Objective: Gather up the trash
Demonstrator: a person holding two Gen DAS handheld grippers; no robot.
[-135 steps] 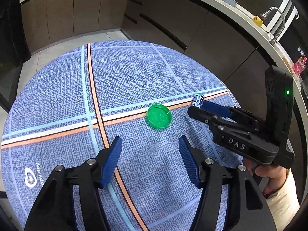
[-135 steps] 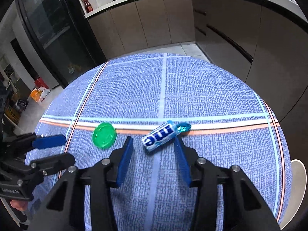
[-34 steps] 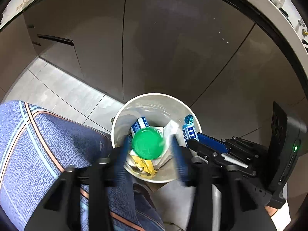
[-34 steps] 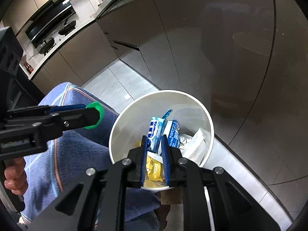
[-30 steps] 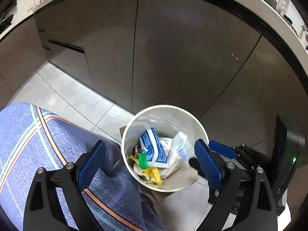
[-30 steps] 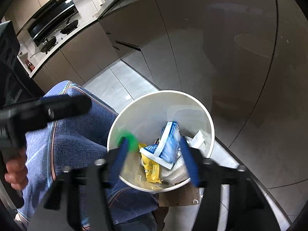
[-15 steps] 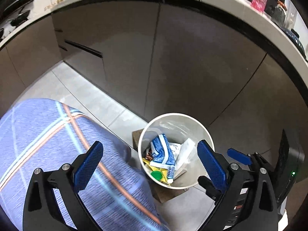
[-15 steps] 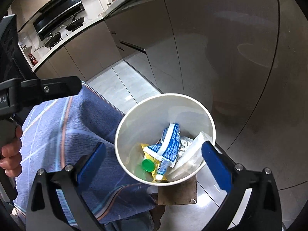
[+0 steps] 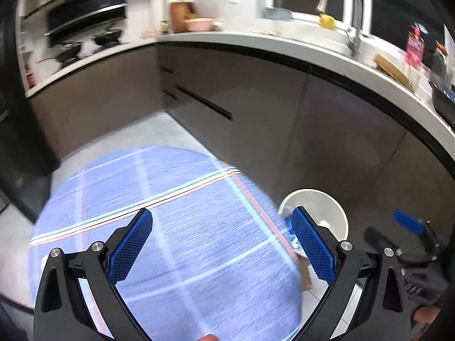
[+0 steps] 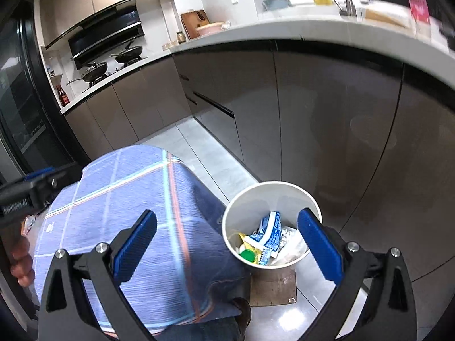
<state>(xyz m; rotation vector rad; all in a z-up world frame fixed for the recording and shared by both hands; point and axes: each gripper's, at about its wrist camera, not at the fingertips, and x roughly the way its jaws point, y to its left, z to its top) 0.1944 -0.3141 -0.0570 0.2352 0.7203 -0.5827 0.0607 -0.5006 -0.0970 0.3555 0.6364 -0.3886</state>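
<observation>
A white round trash bin [image 10: 271, 199] stands on the floor beside the table. It holds a green lid [image 10: 248, 255], a blue-and-white wrapper [image 10: 268, 231] and other wrappers. My right gripper [image 10: 227, 244] is open and empty above the bin's near rim and the table edge. My left gripper [image 9: 220, 244] is open and empty over the blue checked tablecloth [image 9: 176, 227]. The bin [image 9: 321, 201] shows at the right in the left wrist view, partly behind my right finger pad [image 9: 312, 248]. The right gripper [image 9: 409, 228] shows there at the far right.
Dark kitchen cabinets [image 10: 312, 108] with a white counter [image 9: 284, 42] curve behind the bin. A faucet [image 9: 341, 2] and sink items are on the counter. A brown board [image 10: 274, 287] lies under the bin. The left gripper [image 10: 25, 190] shows at the left edge of the right wrist view.
Both grippers let go of the green lid and the candy wrapper into the bin, opened wide, and have since pulled up and back; the left one has swung back over the table.
</observation>
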